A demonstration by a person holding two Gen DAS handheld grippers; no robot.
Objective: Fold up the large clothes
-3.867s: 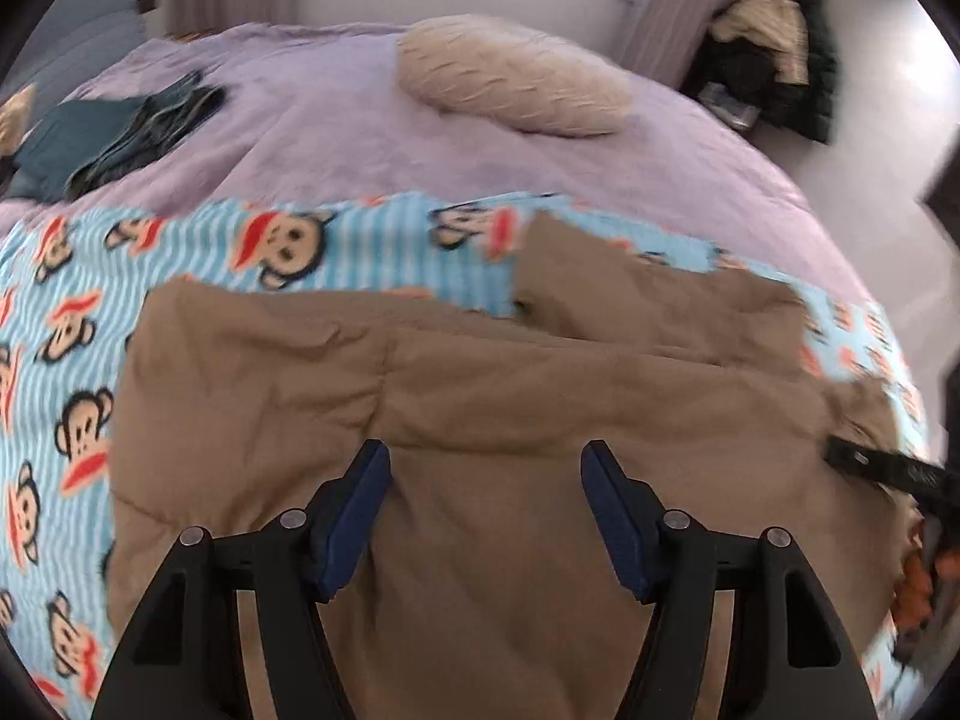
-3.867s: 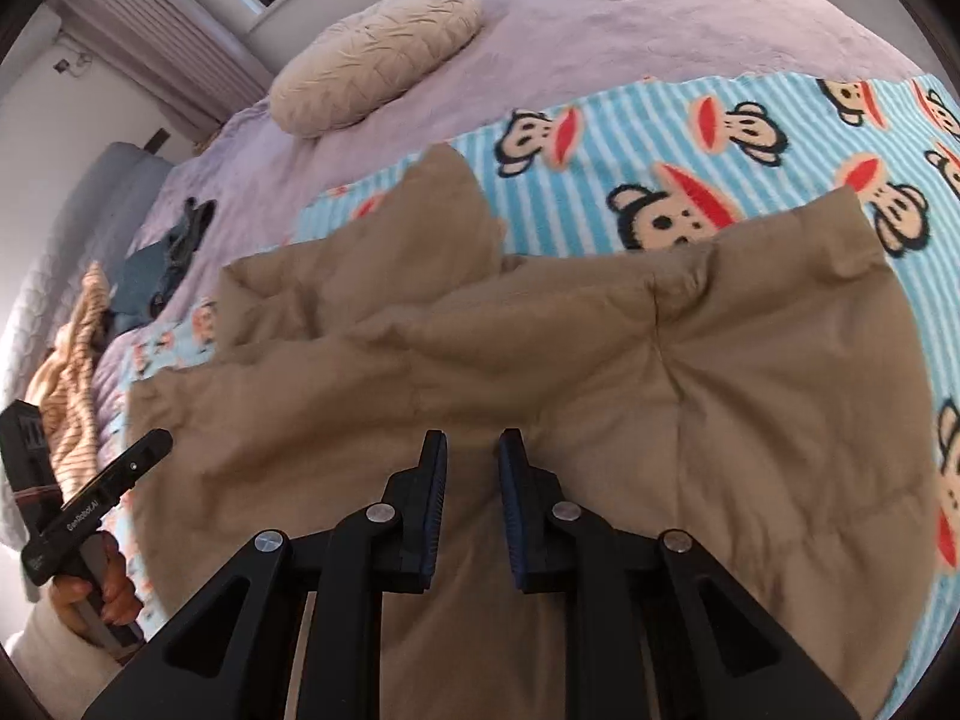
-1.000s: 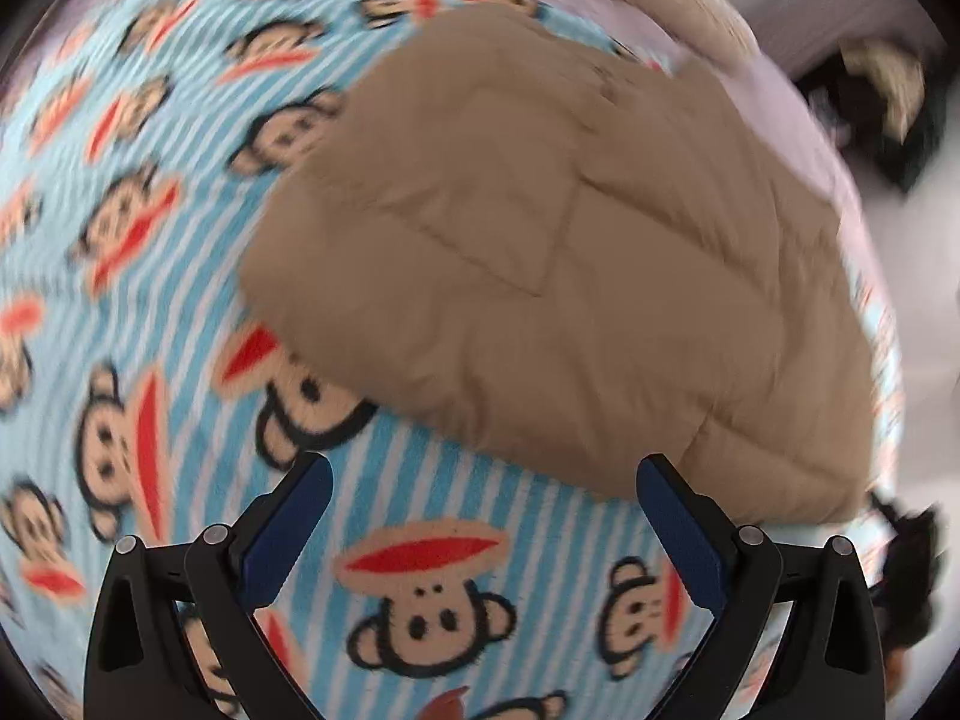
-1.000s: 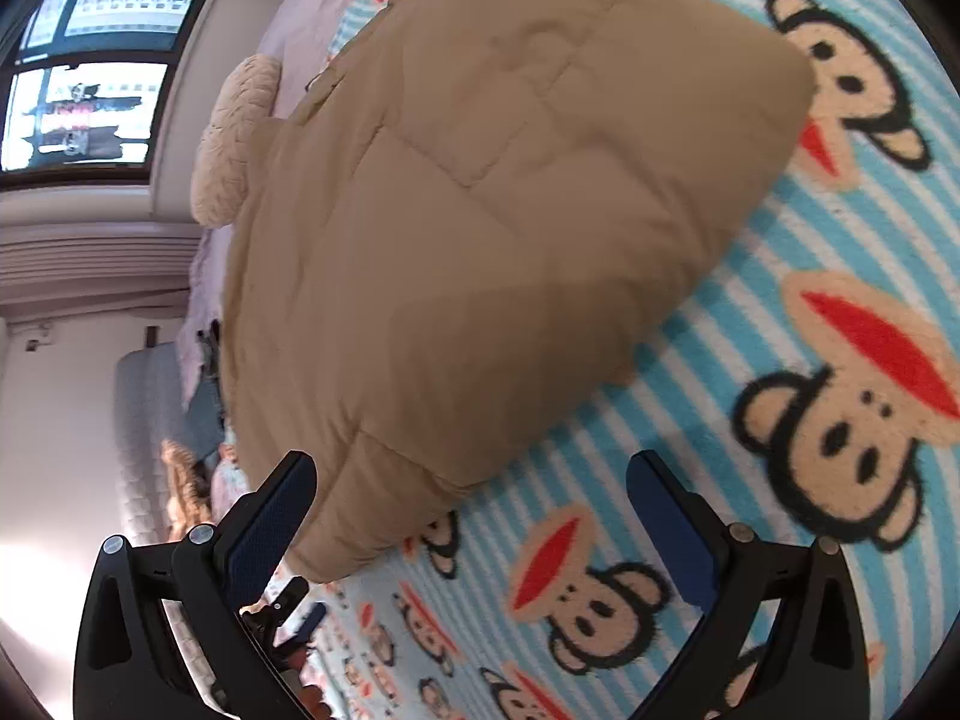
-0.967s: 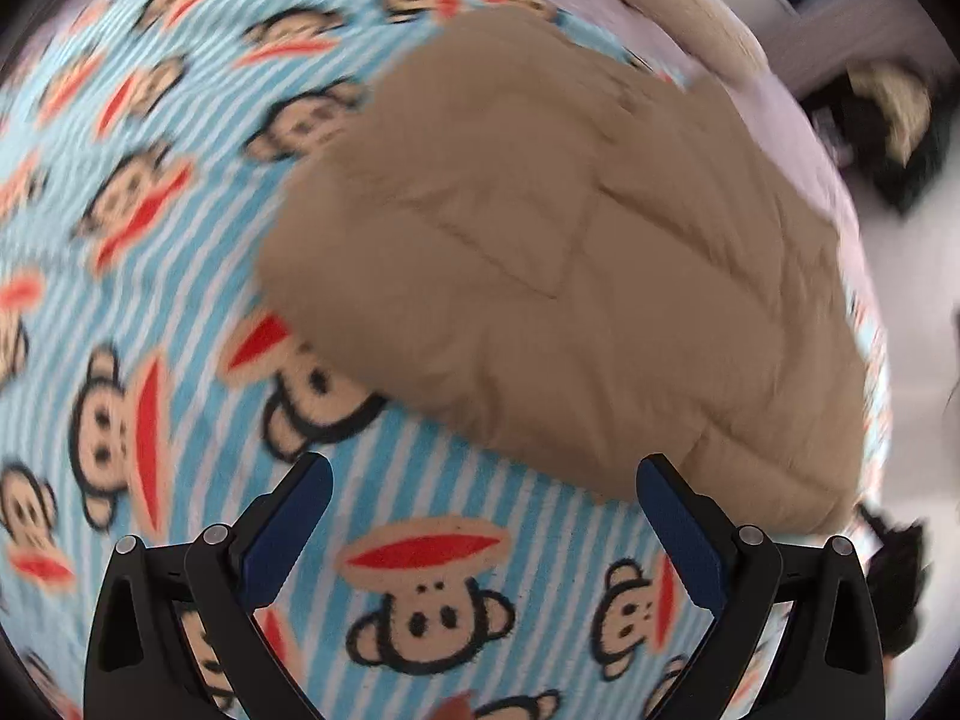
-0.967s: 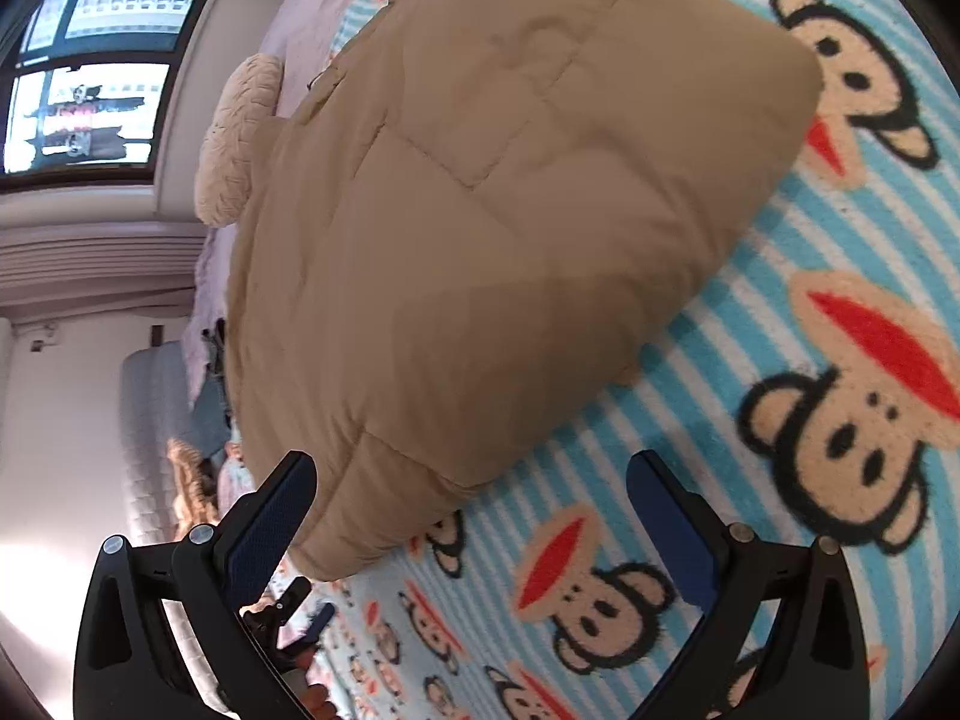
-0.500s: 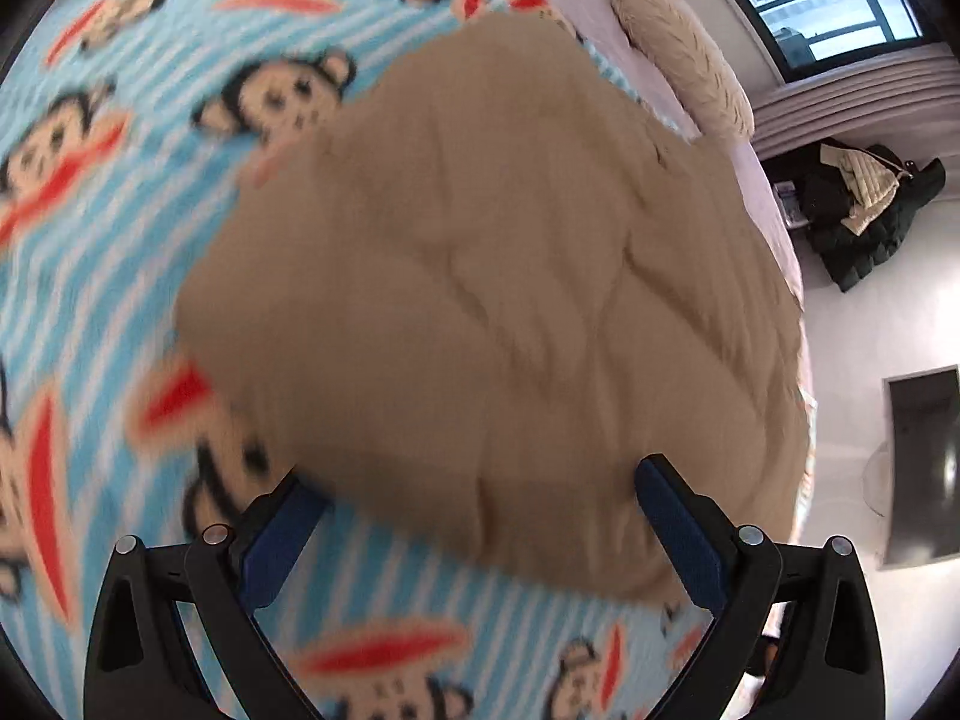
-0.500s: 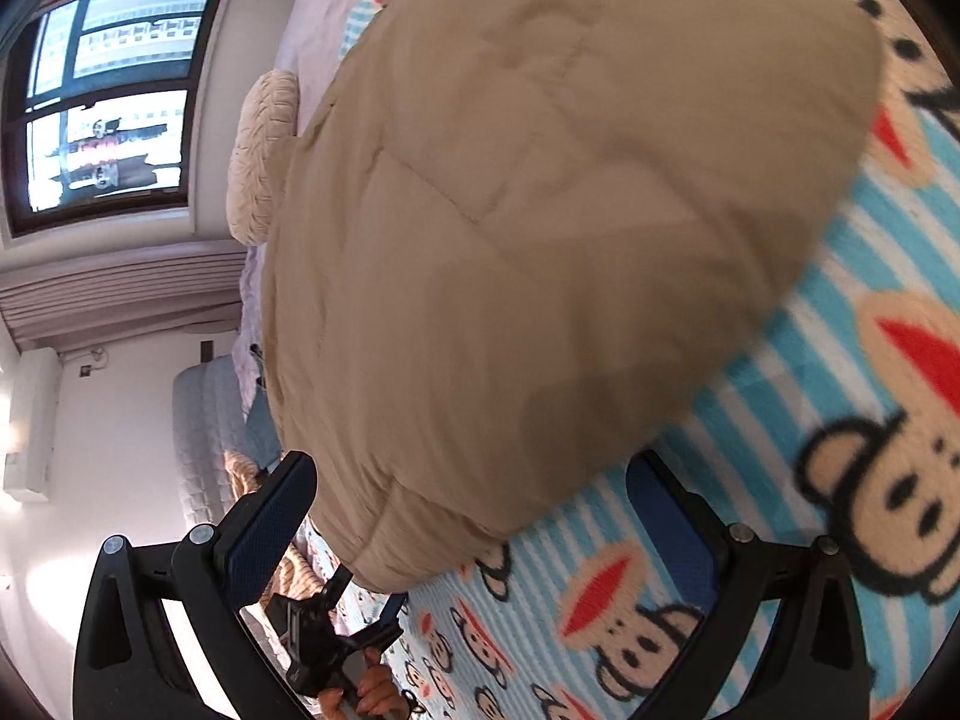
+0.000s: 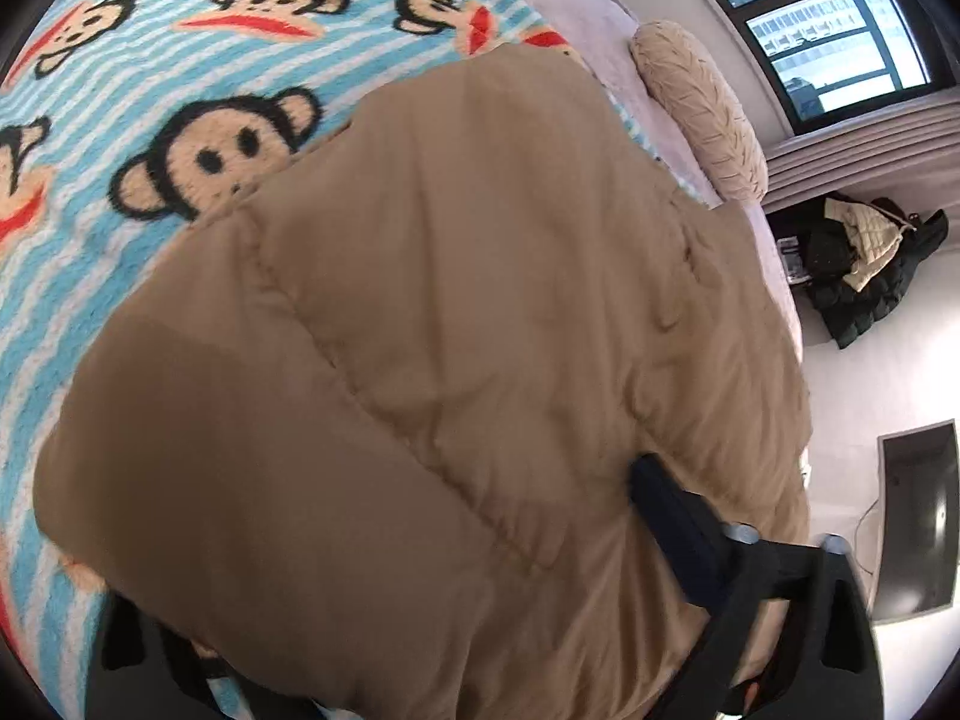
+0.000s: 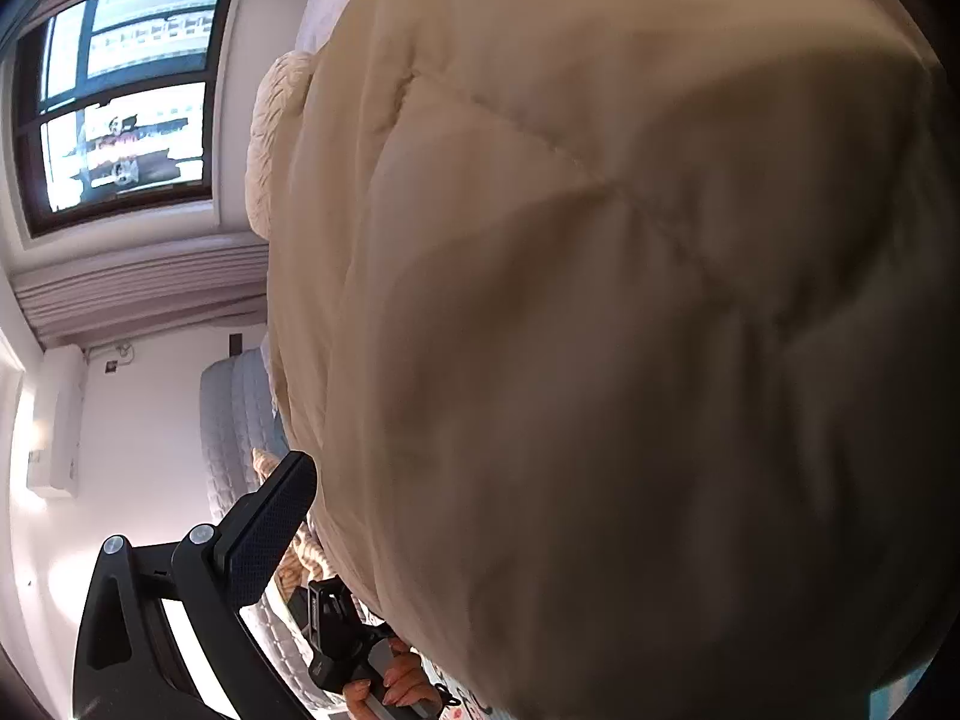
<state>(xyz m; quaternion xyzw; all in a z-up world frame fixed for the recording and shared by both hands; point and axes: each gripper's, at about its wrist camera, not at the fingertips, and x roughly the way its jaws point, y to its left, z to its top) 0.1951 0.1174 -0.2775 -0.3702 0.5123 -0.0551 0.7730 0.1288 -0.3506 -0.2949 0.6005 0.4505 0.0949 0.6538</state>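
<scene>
Monkey-print blanket (image 9: 90, 252) lay under the tan quilted jacket (image 9: 456, 324); left gripper (image 9: 420, 618) gaped wide around its near edge. Right gripper (image 10: 480, 570), spread wide, straddled the jacket. Advice: close both evenly, deep bite.

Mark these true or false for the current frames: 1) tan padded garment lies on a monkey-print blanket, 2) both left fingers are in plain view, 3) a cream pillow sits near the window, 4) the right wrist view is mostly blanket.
1) True. The tan padded garment lies on the monkey-print blanket.
2) False. One finger of the left gripper shows; the other is covered by the garment.
3) True. The cream pillow lies below the window.
4) False. The garment fills most of it; only one finger of the right gripper shows.
</scene>
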